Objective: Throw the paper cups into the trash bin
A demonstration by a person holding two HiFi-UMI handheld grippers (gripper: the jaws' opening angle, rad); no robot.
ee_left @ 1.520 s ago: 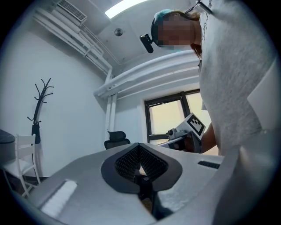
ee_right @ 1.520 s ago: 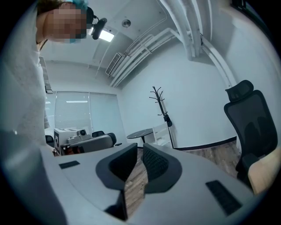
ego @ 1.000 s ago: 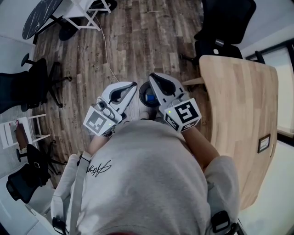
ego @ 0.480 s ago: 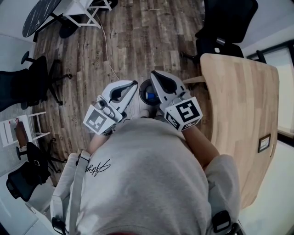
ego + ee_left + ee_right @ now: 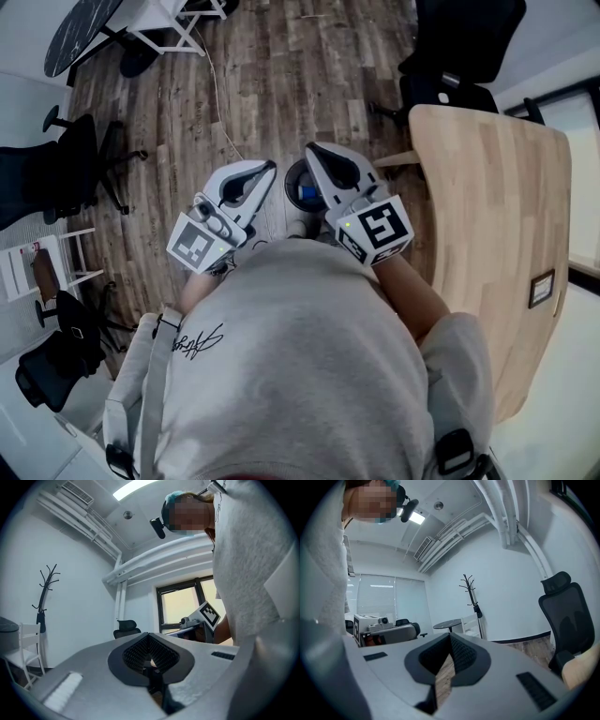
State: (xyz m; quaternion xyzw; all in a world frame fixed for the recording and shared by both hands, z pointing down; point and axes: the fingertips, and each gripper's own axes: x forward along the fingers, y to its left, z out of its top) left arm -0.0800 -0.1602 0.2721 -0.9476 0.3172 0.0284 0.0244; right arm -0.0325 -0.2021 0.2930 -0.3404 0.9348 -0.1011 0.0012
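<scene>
One trash bin, one wooden counter, two grippers. The bin stands on the floor at the person's twelve o'clock, with a blue thing inside that I cannot identify. The counter lies at three o'clock. The left gripper and right gripper are held level, side by side. Their tips flank the bin, and both are pinched closed on nothing.

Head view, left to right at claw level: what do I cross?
Black chair → left claw → bin → right claw → wooden table.
</scene>
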